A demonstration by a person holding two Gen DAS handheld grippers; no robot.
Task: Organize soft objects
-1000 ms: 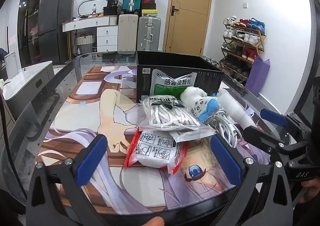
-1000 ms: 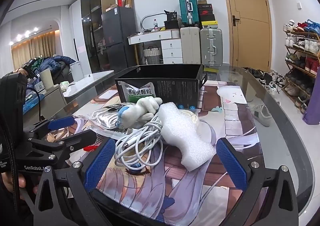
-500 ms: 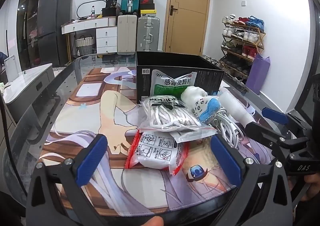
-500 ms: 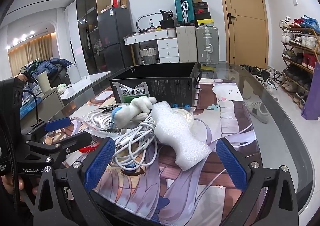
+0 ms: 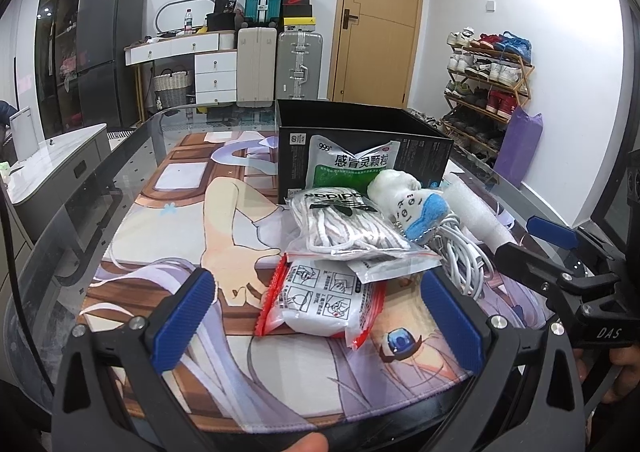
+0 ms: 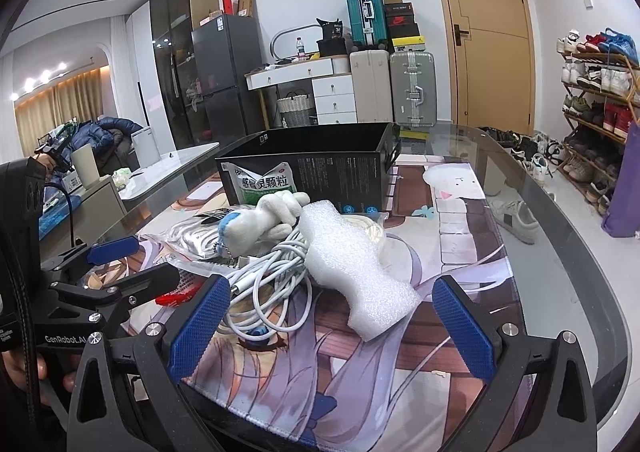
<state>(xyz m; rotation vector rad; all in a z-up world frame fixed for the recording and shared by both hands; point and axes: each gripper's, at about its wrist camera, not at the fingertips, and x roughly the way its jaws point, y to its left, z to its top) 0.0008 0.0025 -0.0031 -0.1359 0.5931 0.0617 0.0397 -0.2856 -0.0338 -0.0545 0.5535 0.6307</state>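
A pile of soft items lies on the printed mat in front of a black box (image 5: pixel 360 140). It holds a red-edged white packet (image 5: pixel 326 298), a clear bag of white laces (image 5: pixel 348 228), a white and blue plush (image 5: pixel 408 204), a white cable coil (image 6: pixel 272 284), a white foam piece (image 6: pixel 352 264) and a green sachet (image 5: pixel 352 166) leaning on the box. My left gripper (image 5: pixel 320 322) is open and empty, with the red-edged packet just ahead between its fingers. My right gripper (image 6: pixel 328 324) is open and empty, in front of the foam piece and cable.
The glass table's rounded edge (image 6: pixel 592 260) runs close on the right. The left gripper's body (image 6: pixel 80 292) shows at the left of the right wrist view, the right gripper's (image 5: pixel 568 272) at the right of the left wrist view. A shoe rack (image 5: pixel 488 84) and suitcases (image 5: pixel 280 68) stand beyond the table.
Both grippers have drifted slightly; the pile sits a little lower and nearer in the right wrist view. Both stay open and nothing on the mat has moved.
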